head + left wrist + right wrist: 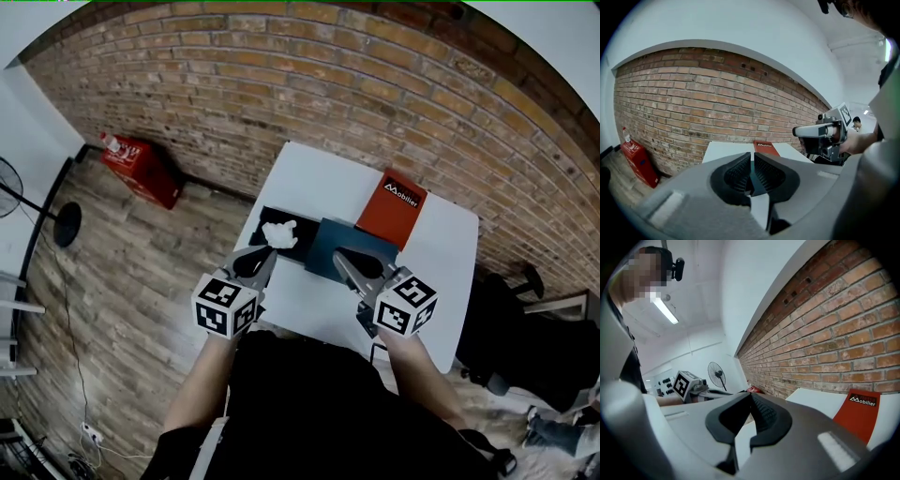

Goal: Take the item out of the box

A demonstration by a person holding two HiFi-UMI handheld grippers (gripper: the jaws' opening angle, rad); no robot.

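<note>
A dark teal box [361,244] lies on the white table [309,178], and its red lid [394,208] rests behind it. Left of the box, a crumpled white item [279,233] sits on a black tray [270,217]. My left gripper [265,253] hovers just in front of the tray; its pads stand a narrow slit apart with nothing between them [752,157]. In front of the box, my right gripper [343,256] is shut and empty [751,397]. The lid also shows in the left gripper view [764,146] and the right gripper view [855,413].
A brick wall [356,103] runs behind the table. On the wooden floor to the left lie a red case [141,169] and a standing fan's base [66,225]. A dark chair [511,328] stands at the table's right.
</note>
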